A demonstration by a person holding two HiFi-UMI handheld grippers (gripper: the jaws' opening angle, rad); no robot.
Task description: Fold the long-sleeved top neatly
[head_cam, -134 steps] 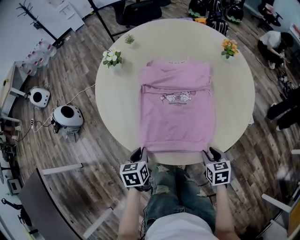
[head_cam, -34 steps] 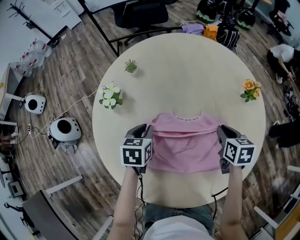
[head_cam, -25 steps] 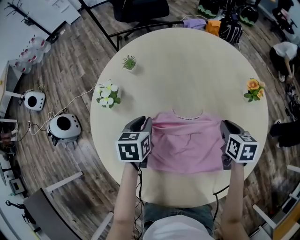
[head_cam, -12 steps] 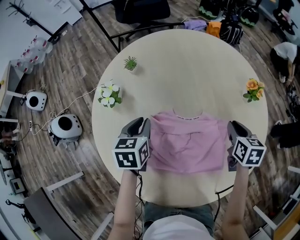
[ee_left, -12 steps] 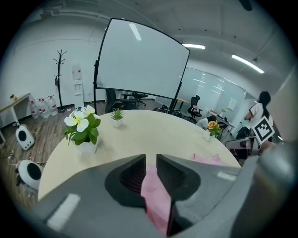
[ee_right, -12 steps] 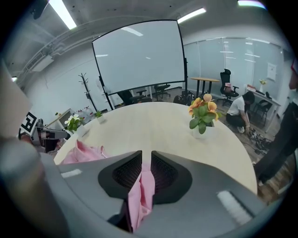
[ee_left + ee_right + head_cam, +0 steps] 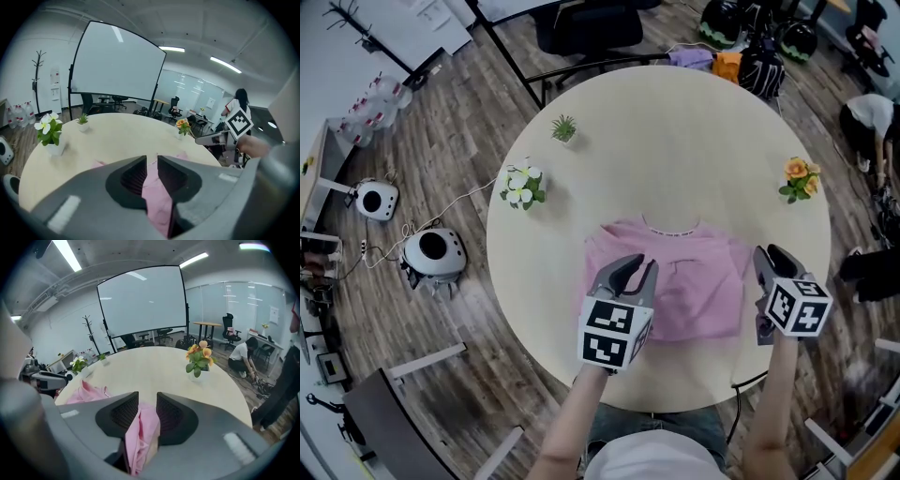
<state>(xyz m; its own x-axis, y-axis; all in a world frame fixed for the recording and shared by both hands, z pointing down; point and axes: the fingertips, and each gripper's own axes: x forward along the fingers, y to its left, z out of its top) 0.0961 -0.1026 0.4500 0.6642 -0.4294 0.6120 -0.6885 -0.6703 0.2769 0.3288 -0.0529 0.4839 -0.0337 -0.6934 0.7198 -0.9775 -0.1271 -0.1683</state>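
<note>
On round beige table (image 7: 675, 141), folded pink top (image 7: 703, 281); wood-plank floor (image 7: 441, 169) around.

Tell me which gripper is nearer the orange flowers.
Right. The right gripper, jaws just opening with the pink top between them, is below the orange flowers; the left gripper is farther, over the top's left half.

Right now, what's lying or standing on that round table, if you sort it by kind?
Pink top: 1
Flowering plants: 2, the white flowers and the orange flowers
Small green plant: 1
Total: 4
</note>
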